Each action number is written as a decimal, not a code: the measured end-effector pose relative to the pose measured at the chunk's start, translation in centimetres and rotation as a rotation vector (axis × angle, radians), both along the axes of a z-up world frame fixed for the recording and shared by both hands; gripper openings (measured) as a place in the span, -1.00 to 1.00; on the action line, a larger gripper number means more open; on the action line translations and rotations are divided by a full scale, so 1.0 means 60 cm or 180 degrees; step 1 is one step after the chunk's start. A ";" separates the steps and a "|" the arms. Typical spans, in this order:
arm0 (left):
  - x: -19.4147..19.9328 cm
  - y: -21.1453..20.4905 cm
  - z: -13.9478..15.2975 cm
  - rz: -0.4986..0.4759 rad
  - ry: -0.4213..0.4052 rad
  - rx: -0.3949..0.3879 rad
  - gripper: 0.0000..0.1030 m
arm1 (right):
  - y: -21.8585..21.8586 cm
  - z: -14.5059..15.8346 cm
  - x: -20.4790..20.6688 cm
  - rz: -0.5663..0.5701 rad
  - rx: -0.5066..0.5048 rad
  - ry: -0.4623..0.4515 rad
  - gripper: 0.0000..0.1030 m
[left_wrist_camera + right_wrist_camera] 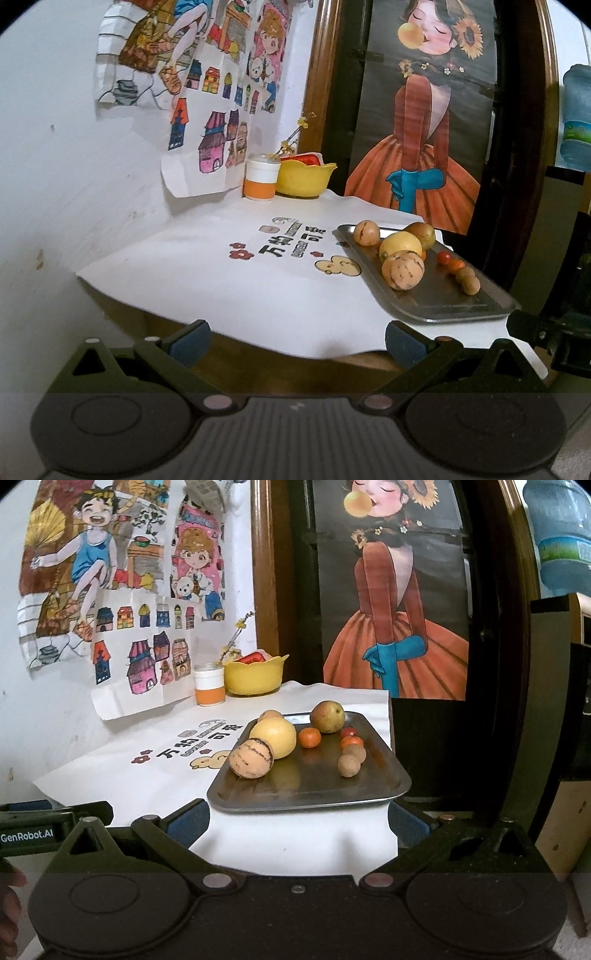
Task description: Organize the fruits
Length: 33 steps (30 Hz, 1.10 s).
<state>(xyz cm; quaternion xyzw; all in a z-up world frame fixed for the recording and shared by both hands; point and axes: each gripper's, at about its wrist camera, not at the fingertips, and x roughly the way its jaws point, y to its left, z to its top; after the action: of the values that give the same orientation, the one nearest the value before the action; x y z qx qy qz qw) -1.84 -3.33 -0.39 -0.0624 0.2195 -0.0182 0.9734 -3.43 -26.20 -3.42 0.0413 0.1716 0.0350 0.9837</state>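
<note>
Both claws spread wide, empty, left claw [297, 345] and right claw [298, 825] short of bench front edge, fruit on metal tray [332, 790] at bench front-right corner, yellow bowl [253, 679] w/ orange-white cup [209, 684] at back edge.

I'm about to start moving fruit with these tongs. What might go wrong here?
1. The tray sits at the table's near corner; a nudge may tip it off.
2. The round striped fruit leans on the yellow fruit; lifting either may send the other rolling.
3. The small fruits touch in a row, hard to pick singly.
</note>
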 end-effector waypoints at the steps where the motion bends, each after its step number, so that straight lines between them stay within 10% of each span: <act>1: -0.003 0.002 -0.003 0.0007 0.0003 -0.0003 0.99 | 0.002 -0.002 -0.004 -0.0002 -0.0021 -0.0019 0.99; 33: -0.031 0.011 -0.026 0.0052 -0.0063 -0.0073 0.99 | 0.021 -0.041 -0.037 -0.0123 -0.0072 -0.0159 0.99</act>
<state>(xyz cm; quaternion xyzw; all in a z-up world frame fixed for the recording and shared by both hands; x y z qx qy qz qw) -3.71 -2.65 -1.94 -0.0752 0.2091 -0.0134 0.9749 -5.64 -24.93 -5.87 0.0325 0.1466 0.0151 0.9885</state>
